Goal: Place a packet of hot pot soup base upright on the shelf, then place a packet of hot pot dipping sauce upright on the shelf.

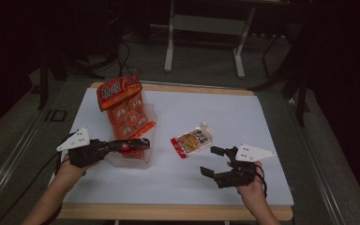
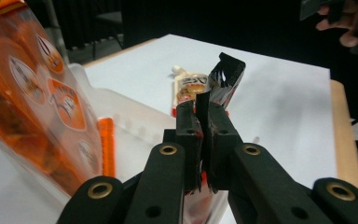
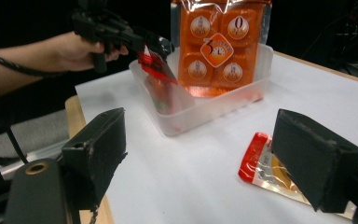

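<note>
The small red foil packet [image 3: 154, 64], pinched thinly by the left gripper [image 1: 143, 143] (right gripper [image 1: 214, 161] wide), could be dropped outside the clear plastic tub [image 3: 205, 109].

Bench [image 1: 243, 122]: wooden-edged, its top covered by a white sheet, standing on a dark floor.
Left half, near side: a clear plastic tub [image 1: 145, 157] sat directly on the white sheet.
Middle, right of the tub: a small orange snack pouch [image 1: 192, 140] with red ends lay flat, apart from the tub.
Right and far parts: bare white surface.
</note>
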